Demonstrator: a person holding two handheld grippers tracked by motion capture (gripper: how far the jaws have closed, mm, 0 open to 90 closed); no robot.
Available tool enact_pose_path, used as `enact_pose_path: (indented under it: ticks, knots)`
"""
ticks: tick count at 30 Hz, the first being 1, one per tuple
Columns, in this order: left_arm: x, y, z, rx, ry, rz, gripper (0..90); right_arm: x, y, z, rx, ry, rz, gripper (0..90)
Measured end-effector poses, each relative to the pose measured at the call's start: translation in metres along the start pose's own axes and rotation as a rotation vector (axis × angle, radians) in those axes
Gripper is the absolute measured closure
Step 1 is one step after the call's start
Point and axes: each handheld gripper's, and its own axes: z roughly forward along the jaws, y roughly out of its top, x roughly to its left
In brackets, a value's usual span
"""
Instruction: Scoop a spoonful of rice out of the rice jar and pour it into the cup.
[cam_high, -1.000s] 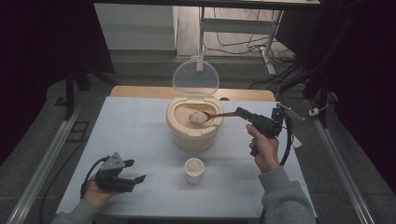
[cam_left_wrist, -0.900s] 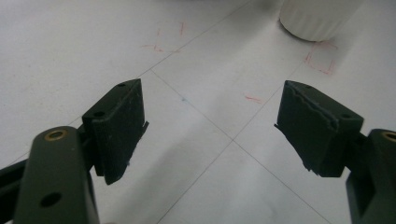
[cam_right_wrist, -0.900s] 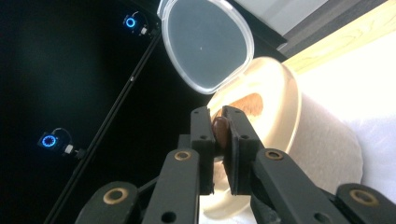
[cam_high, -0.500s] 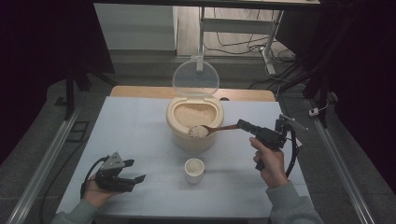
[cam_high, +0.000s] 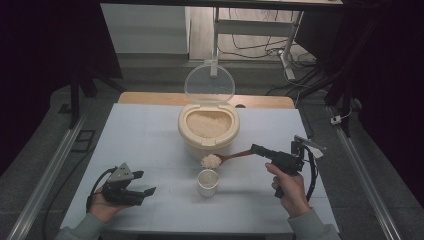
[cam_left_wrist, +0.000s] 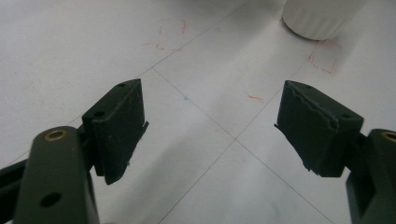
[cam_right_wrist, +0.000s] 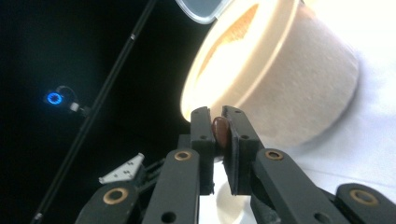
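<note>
Right tongs (cam_high: 256, 148) clamped on the handle of a brown wooden spoon (cam_high: 235, 155), right of centre on the worktop (cam_high: 150, 145). In the right gripper view the handle end (cam_right_wrist: 219, 130) sits pinched between the two black jaws, nearly closed on it. Spoon runs leftward from the tongs, bowl end heaped with white rice (cam_high: 210, 161).

Rice load hangs just above and slightly far of the small white cup (cam_high: 207, 182), which stands near-centre on the worktop. Spoon bowl is close to the near wall of the beige rice container (cam_high: 208, 135); can't tell if it touches. Container is open, clear round lid (cam_high: 209, 82) standing up on the far side, rice level visible inside. In the right gripper view the container's side wall (cam_right_wrist: 289, 79) looms just beyond the jaws.

Left tongs (cam_high: 145, 191) rest at the near-left of the worktop, held in the left hand (cam_high: 102, 205), well apart from cup and container. Jaws stand wide, nothing between them. Left gripper view: both pads over bare worktop with faint red marks (cam_left_wrist: 322, 63), base of the white cup (cam_left_wrist: 322, 18) at the far right.

Right hand (cam_high: 287, 187) grips the tool body from the near side, cable looping to its right.
</note>
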Motion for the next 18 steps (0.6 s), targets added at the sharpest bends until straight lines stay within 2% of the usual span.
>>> enact_pose_path:
  ticks: [5, 18]
  knots:
    - [-0.0004, -0.0002, 0.0007, 0.003, -0.002, 0.002, 23.0, -0.0053, -0.0039, 0.0013, 0.021, -0.028, -0.007, 83.0]
    - [-0.0001, -0.0006, 0.0013, 0.008, -0.004, 0.003, 22.9, -0.0028, -0.0054, 0.0037, 0.064, -0.09, -0.064, 82.9]
